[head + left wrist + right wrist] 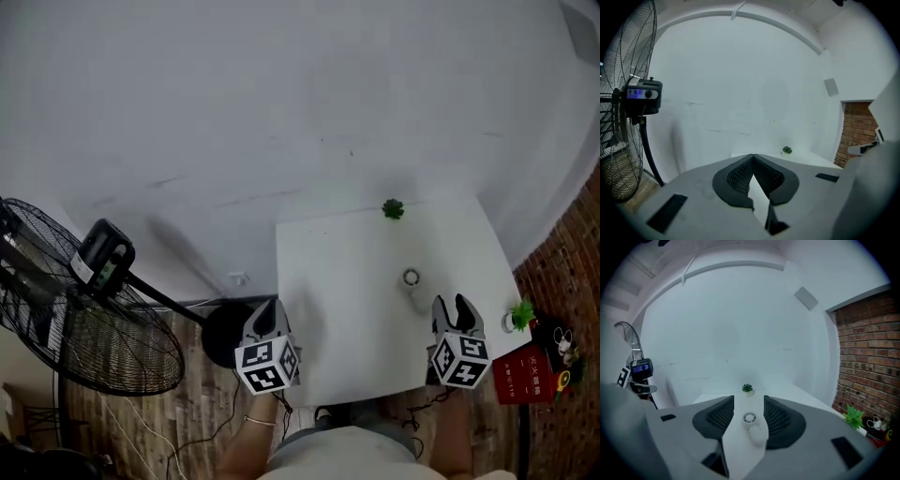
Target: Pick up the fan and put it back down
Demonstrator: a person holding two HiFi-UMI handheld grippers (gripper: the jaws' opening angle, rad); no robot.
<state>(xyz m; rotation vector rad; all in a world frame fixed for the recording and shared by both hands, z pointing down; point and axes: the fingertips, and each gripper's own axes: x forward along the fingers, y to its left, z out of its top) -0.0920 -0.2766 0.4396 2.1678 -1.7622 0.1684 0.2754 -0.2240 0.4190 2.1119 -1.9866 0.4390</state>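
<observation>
Holding both grippers above the near edge of the white rectangular table (356, 253), we record the following. Left gripper (753, 156): jaws closed tip to tip, nothing between them. Right gripper (749, 398): jaws wide apart, gripping nothing. The small white handheld fan (752, 425) lies flat on the table just ahead of the right gripper, in line with its gap, touched by neither jaw. A large black pedestal fan (84, 319) stands left of the table.

The table (347, 281) is smooth, matt white. The small fan (412, 286) looks like white plastic. The standing fan (94, 347) has a black wire-metal cage. The floor (187, 412) is wood plank; the wall (567, 262) is rough brick.
</observation>
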